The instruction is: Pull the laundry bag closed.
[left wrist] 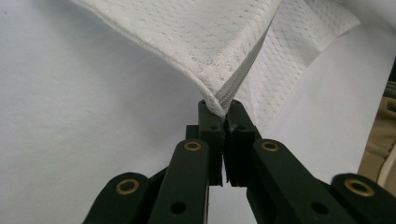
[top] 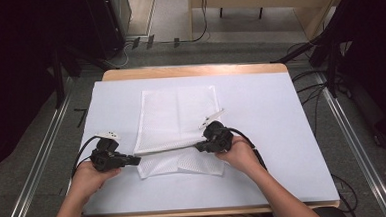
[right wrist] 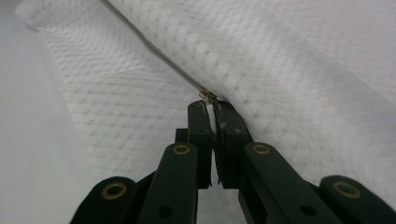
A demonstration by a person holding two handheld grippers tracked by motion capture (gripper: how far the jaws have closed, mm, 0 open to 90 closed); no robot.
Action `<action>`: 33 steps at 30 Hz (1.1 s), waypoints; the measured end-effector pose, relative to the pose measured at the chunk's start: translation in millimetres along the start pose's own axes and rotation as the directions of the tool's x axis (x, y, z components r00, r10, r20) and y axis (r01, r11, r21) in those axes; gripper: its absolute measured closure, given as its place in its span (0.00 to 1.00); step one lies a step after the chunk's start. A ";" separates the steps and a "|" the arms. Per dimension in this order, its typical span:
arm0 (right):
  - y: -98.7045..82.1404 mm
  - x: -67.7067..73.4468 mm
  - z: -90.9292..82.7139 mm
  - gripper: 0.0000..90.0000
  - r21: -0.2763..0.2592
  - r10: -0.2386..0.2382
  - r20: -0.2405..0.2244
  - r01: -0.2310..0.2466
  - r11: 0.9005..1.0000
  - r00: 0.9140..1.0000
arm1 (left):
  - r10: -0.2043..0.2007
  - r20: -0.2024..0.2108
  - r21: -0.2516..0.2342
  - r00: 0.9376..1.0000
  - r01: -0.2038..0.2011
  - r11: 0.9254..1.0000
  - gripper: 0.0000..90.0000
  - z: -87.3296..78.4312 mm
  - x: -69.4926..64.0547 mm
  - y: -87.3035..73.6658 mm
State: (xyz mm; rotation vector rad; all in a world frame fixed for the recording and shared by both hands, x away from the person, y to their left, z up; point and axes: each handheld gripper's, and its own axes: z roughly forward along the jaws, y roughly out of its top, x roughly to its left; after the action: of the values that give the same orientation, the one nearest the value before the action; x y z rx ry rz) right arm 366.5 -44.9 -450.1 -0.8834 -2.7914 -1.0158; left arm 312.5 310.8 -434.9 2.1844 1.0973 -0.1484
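A white mesh bag (top: 176, 117) lies flat in the middle of the table, with its near part lifted. A grey zipper (top: 165, 150) runs taut along that lifted edge between my two grippers. My left gripper (top: 136, 160) is shut on the bag's corner at the zipper's end; in the left gripper view the jaws (left wrist: 223, 109) pinch the fabric where the zipper tape (left wrist: 243, 70) starts. My right gripper (top: 198, 147) is shut on the small metal zipper pull (right wrist: 208, 97), with mesh (right wrist: 289, 70) draped beyond the right gripper (right wrist: 211, 109).
The table (top: 282, 134) is covered in white with a wooden rim at the far edge. Floor rails, cables and dark stands flank it on both sides. The person's trousers (left wrist: 380, 135) show at the right edge of the left gripper view.
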 end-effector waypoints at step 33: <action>-28.7 -16.1 -26.2 0.98 0.002 0.054 0.021 -0.054 0.999 0.998 | -0.016 0.009 0.003 1.000 0.016 1.000 0.98 -1.8 2.4 -1.9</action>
State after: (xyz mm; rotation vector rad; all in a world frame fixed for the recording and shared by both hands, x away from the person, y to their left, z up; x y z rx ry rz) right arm 361.0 -86.6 -449.8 -0.9700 -2.7687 -1.0009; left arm 312.3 314.2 -435.4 2.1763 1.1103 -0.1667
